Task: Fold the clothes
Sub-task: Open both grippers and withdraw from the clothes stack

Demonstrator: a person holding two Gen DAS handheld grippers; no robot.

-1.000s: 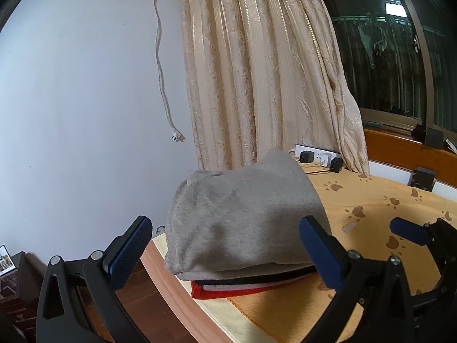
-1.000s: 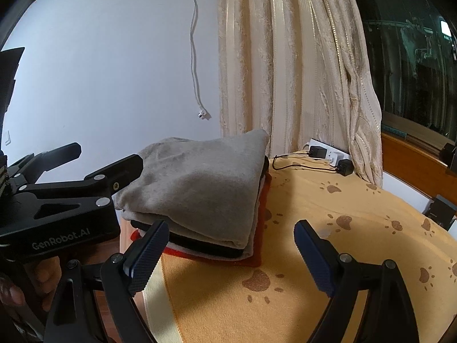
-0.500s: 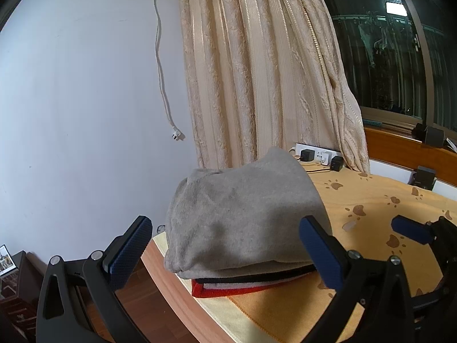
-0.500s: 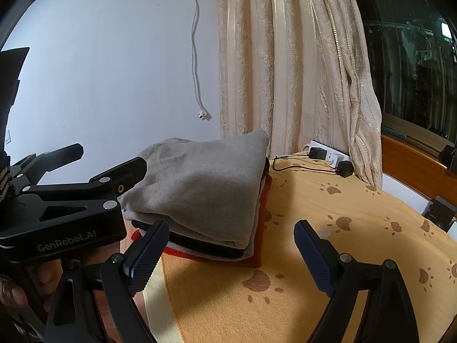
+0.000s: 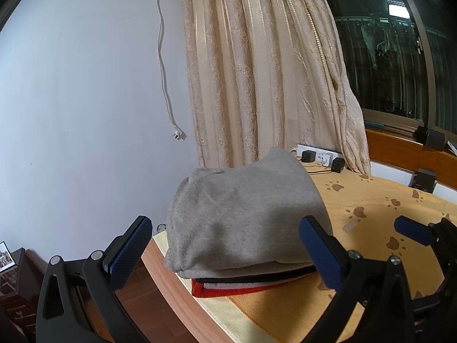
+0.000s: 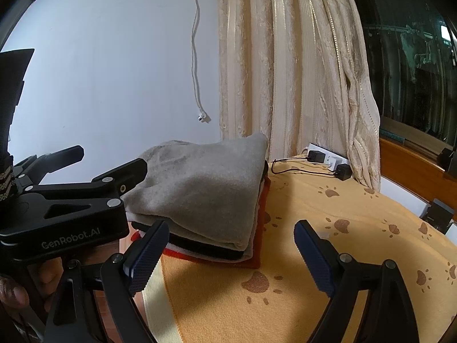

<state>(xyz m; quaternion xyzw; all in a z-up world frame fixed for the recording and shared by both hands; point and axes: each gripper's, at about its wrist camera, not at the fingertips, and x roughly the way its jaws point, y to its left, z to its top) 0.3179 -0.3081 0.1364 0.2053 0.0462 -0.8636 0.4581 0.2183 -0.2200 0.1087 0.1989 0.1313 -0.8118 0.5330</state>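
An orange paw-print blanket (image 6: 357,245) covered the bed, and at its corner by the cream curtain (image 5: 257,71) sat a stack of folded clothes (image 5: 245,228): a grey garment (image 6: 205,188) on top, black, white and red layers beneath, no unfolded item in view, so folding looked finished or nearly so, with perhaps only squaring of the pile left. Both claws hung apart and empty, the left gripper (image 5: 228,251) framing the near edge of the stack without contact, the right gripper (image 6: 231,257) over bare blanket just beside it. Only legible writing: "GenRobot.AI" on the left gripper's body in the right wrist view.
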